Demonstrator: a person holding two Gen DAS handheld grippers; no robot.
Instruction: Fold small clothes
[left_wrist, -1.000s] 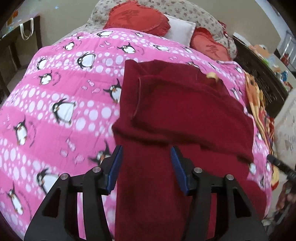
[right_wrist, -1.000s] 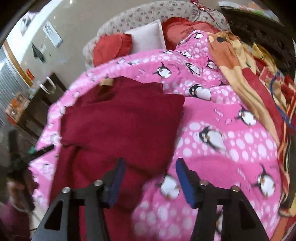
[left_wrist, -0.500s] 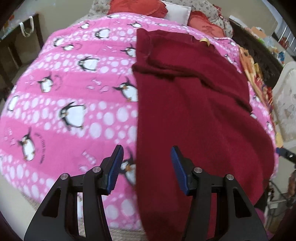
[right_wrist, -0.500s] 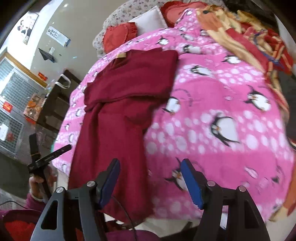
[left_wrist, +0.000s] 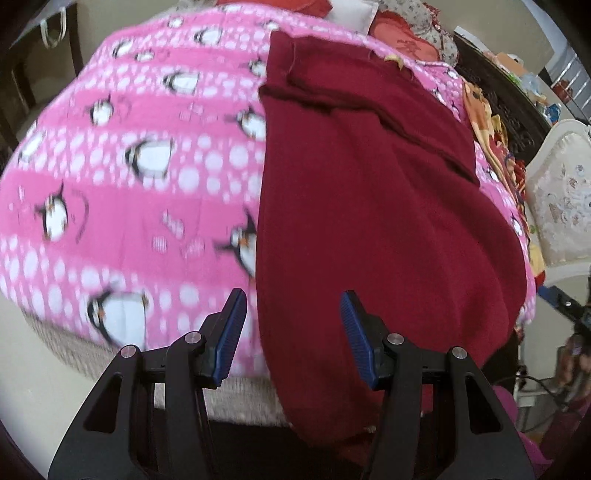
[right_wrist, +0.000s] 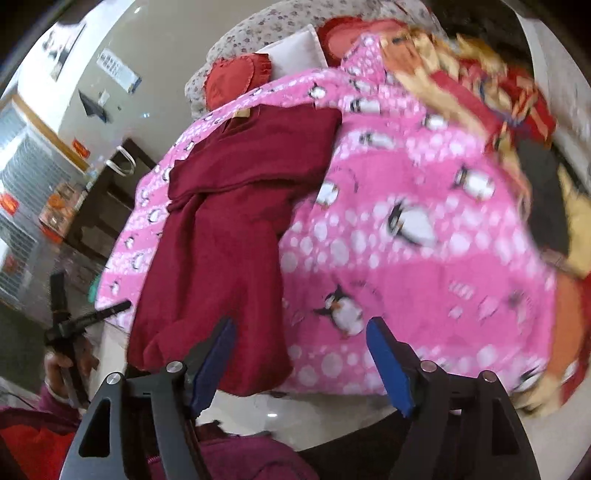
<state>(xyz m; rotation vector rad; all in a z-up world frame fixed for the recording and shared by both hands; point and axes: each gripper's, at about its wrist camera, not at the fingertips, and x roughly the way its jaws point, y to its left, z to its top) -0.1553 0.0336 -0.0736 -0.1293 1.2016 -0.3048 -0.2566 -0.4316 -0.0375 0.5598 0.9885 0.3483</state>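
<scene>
A dark red knit garment (left_wrist: 369, 192) lies lengthwise on a pink penguin blanket (left_wrist: 140, 177), its sleeves folded across the far part and its near end hanging over the bed's front edge. It also shows in the right wrist view (right_wrist: 229, 229). My left gripper (left_wrist: 293, 332) is open and empty, above the garment's hanging end near its left edge. My right gripper (right_wrist: 299, 363) is open and empty, off the bed's front edge, beside the garment's lower right corner.
Red cushions (right_wrist: 236, 75) and a white pillow (right_wrist: 295, 55) lie at the head of the bed. An orange and red patterned blanket (right_wrist: 480, 92) is bunched along the right side. A dark cabinet (right_wrist: 107, 199) stands at the left, a white chair (left_wrist: 561, 199) at the right.
Both grippers have pulled back from over the garment toward the bed's front edge, staying open. The garment's hanging end now shows in both views.
</scene>
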